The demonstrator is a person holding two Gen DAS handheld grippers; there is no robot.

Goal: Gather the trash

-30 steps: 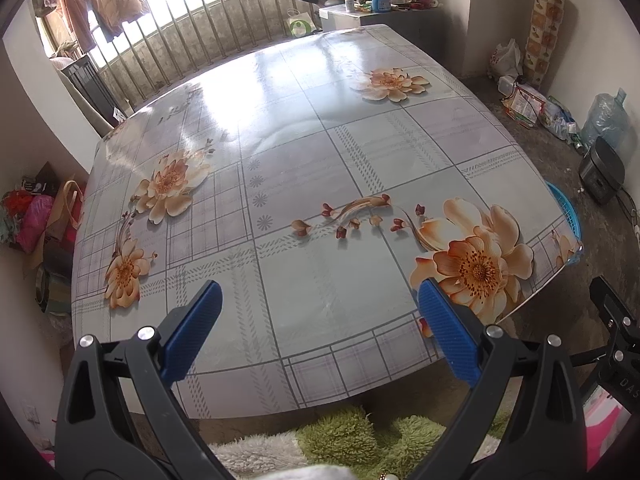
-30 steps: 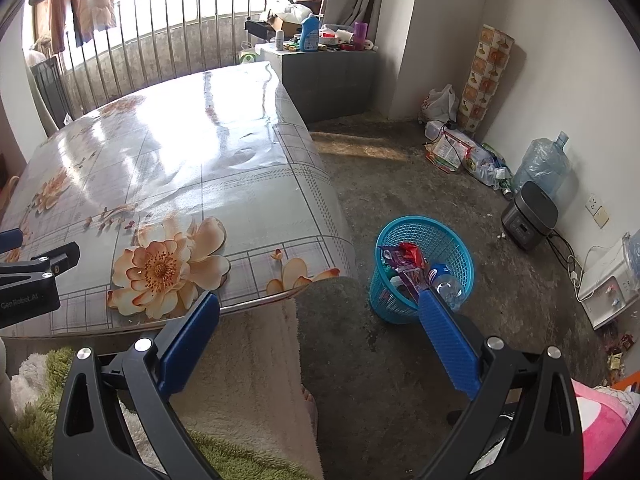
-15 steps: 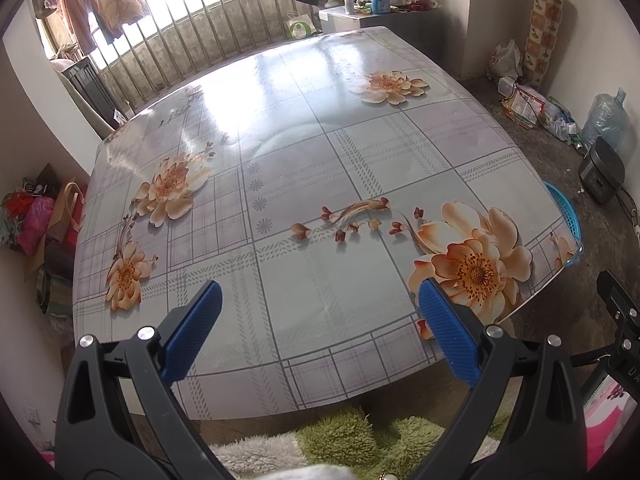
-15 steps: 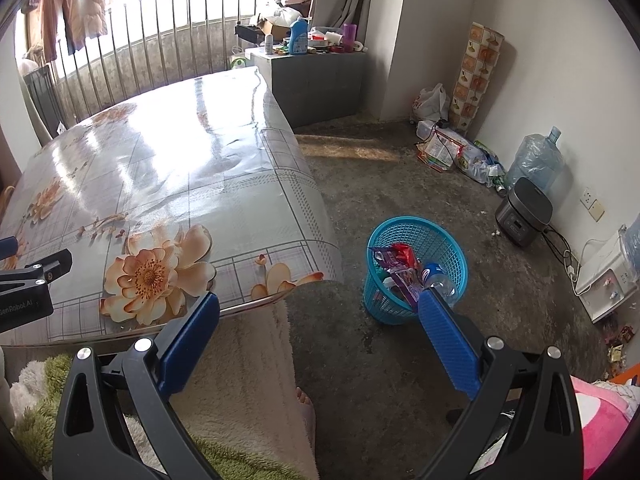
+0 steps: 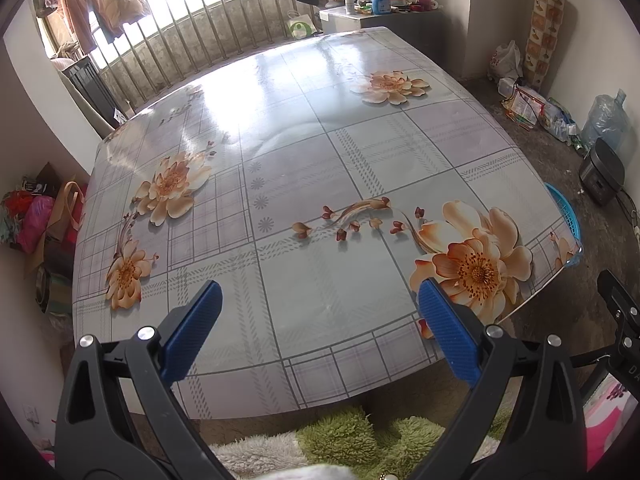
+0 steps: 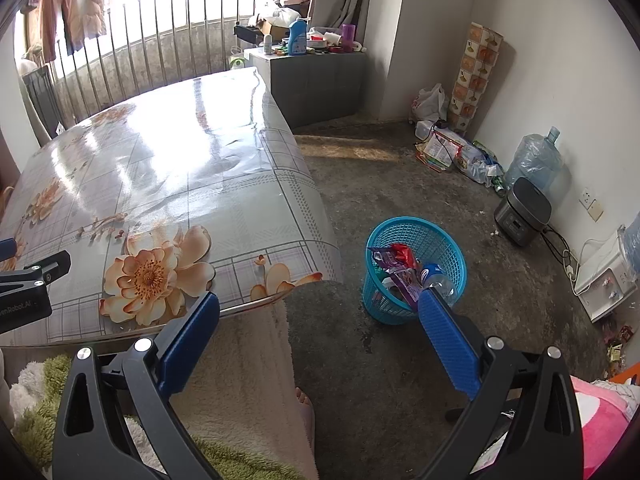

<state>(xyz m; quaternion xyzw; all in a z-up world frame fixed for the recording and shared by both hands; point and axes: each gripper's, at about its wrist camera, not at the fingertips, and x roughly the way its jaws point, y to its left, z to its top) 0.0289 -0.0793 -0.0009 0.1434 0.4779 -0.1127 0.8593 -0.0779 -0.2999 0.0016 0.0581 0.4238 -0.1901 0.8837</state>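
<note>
Concrete floor, trash-filled basket just beyond right tool.

Both grippers are held level, side by side, empty: the left gripper gapes wide, the right gripper equally spread, blue pads apart.

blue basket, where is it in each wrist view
Left wrist view: only a sliver of the blue plastic mesh waste basket shows at the right edge, mostly hidden behind the table's corner.
Right wrist view: the basket stands in full view on the concrete floor, right of centre, with wrappers and a bottle inside.
Shared landmark: the large orange flower print near the table's corner.
</note>
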